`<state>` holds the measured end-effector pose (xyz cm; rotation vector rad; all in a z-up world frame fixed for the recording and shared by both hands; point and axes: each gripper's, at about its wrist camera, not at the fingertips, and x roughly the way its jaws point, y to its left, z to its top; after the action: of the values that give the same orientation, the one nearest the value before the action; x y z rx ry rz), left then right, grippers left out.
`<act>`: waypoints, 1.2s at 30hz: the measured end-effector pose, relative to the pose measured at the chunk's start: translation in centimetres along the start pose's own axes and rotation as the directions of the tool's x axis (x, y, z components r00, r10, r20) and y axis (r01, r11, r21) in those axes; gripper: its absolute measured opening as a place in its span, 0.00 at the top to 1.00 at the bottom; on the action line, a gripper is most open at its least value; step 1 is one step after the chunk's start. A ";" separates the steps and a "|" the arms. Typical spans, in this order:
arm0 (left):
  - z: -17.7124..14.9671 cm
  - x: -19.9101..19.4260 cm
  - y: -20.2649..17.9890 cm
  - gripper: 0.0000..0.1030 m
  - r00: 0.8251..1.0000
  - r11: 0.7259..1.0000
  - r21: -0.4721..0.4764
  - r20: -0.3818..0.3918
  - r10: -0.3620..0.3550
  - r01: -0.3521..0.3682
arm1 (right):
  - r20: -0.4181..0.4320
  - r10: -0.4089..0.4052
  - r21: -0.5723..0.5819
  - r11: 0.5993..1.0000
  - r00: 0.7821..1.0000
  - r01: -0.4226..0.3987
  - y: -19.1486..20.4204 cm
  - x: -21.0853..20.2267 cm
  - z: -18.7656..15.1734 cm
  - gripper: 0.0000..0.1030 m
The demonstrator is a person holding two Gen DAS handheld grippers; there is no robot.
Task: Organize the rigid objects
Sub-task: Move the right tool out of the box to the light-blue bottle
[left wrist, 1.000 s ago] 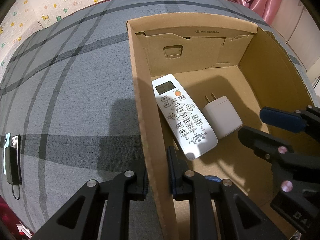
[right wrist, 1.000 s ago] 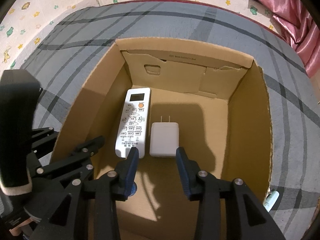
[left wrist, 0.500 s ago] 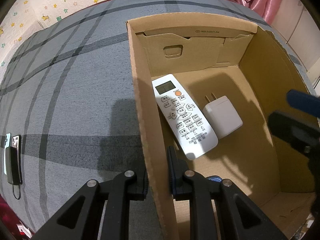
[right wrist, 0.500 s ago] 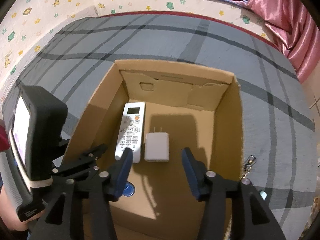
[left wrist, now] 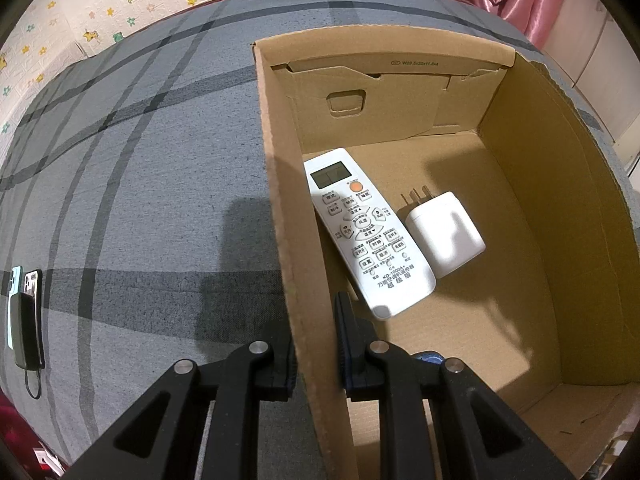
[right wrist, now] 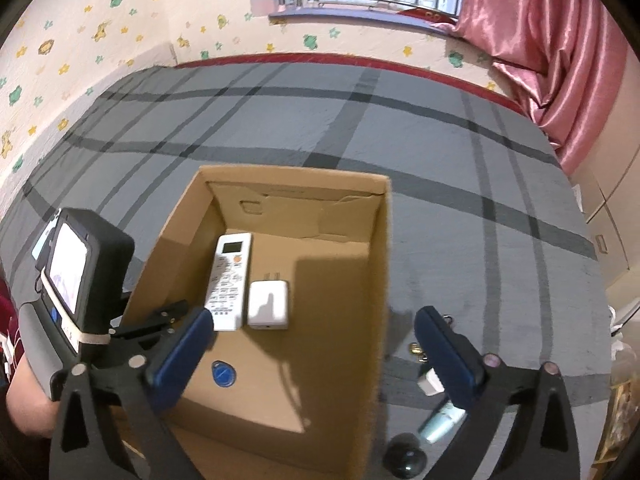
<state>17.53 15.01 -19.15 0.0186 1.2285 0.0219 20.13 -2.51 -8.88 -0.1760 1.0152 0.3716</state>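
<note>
An open cardboard box (left wrist: 560,240) stands on the grey plaid bedcover. On its floor lie a white air-conditioner remote (left wrist: 366,232) and, touching its right side, a white plug charger (left wrist: 444,234). My left gripper (left wrist: 316,346) is shut on the box's left wall, one finger outside and one inside. In the right wrist view the remote (right wrist: 230,280), the charger (right wrist: 268,304) and a round blue tag (right wrist: 223,374) show on the floor of the box (right wrist: 380,280). My right gripper (right wrist: 312,318) hangs above the box with its jaws opening wide, holding nothing.
Two phones and a dark power bank (left wrist: 24,312) lie at the bedcover's left edge. Right of the box are a key ring (right wrist: 418,348), a small white piece (right wrist: 430,384), a pale tube (right wrist: 440,424) and a dark ball (right wrist: 404,460). A pink curtain (right wrist: 560,60) hangs at the far right.
My right gripper has risen and drawn back out of the box, leaving the left wrist view, and its jaws have spread wide. The left gripper and the box stay put.
</note>
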 end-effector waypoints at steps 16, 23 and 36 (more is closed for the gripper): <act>0.1 0.0 0.0 0.83 1.000 1.000 0.000 0.000 0.000 0.000 | 0.015 -0.099 0.127 0.987 0.995 0.096 -8.1 -2.3 -2.3 0.00; 0.1 -0.1 0.0 0.83 1.000 1.000 -0.002 0.000 -0.001 0.001 | -0.039 -0.150 0.152 0.976 0.988 0.154 -10.5 -0.7 -4.6 0.00; 0.2 -0.2 -0.1 0.83 1.000 1.000 0.003 -0.003 0.005 -0.005 | -0.156 -0.218 0.207 0.947 0.963 0.248 -13.4 4.0 -9.1 0.00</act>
<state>17.65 14.89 -18.95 0.0241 1.2319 0.0246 19.91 -16.87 -17.37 -0.1157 1.1448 0.0273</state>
